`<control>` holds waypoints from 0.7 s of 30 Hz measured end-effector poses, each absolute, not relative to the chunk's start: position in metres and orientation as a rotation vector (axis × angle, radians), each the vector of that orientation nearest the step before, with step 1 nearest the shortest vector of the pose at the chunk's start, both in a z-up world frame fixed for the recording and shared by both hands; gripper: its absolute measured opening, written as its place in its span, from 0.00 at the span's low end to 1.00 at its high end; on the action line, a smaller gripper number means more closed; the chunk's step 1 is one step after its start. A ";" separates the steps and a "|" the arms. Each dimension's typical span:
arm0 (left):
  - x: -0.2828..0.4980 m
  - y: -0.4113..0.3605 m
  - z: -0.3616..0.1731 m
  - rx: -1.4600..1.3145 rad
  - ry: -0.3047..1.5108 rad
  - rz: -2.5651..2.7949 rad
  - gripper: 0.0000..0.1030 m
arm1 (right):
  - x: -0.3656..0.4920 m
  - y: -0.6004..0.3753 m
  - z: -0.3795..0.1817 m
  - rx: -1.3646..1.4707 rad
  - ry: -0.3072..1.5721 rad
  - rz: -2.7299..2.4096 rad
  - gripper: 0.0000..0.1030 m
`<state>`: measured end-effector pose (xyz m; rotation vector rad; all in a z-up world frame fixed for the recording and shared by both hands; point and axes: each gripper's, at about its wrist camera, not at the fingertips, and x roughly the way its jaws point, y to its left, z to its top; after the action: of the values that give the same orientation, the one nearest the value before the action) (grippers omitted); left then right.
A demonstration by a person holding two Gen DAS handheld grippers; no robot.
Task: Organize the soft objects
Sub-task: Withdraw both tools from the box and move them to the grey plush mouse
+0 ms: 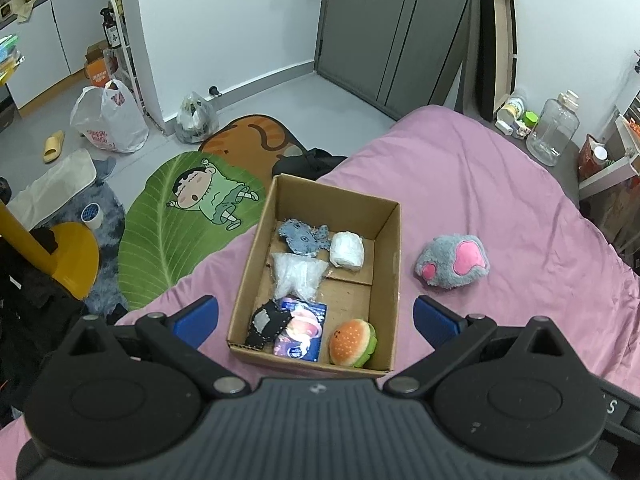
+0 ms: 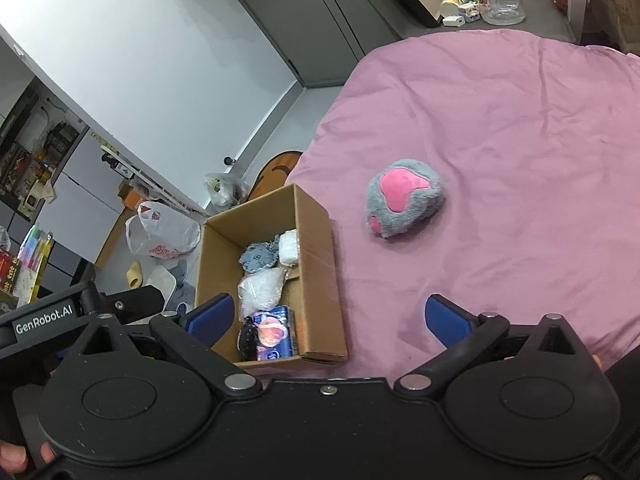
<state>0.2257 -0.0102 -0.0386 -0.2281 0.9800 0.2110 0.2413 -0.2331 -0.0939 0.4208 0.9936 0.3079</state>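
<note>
Cardboard box (image 1: 386, 240) on pink bedsheet (image 1: 500, 184); grey paw plush (image 1: 452, 261) beside box. Left gripper (image 1: 316, 320), right gripper (image 2: 327, 316) above box, jaws apart, empty.

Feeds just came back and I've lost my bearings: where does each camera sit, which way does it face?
Left wrist: above the near end of the cardboard box, looking down and forward; left claw open, no hand showing.
Right wrist: right of the box, tilted, facing the pink bedspread; right claw open, a fingertip at the bottom left corner.
Both show the box and the paw plush.
</note>
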 end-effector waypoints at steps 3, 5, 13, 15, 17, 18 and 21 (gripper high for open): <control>0.230 -0.018 -0.038 -0.222 0.989 0.213 1.00 | 0.246 -0.245 -0.095 0.421 1.001 0.314 1.00; 0.232 -0.024 -0.037 -0.217 0.988 0.217 1.00 | 0.250 -0.254 -0.096 0.425 1.013 0.319 1.00; 0.246 -0.045 -0.038 -0.222 0.991 0.219 1.00 | 0.275 -0.281 -0.099 0.436 1.026 0.333 1.00; 0.251 -0.052 -0.040 -0.222 0.994 0.228 1.00 | 0.281 -0.289 -0.101 0.450 1.025 0.334 1.00; 0.256 -0.059 -0.041 -0.219 0.996 0.220 1.00 | 0.288 -0.296 -0.103 0.464 1.023 0.331 1.00; 0.258 -0.062 -0.042 -0.214 0.998 0.218 1.00 | 0.290 -0.300 -0.105 0.474 1.021 0.326 1.00; 0.266 -0.072 -0.043 -0.195 0.981 0.225 0.99 | 0.298 -0.311 -0.112 0.520 1.016 0.317 1.00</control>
<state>0.2660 -0.0719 -0.0433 -0.1952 0.9807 0.2248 0.2981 -0.3112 -0.1122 0.5197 1.0163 0.3170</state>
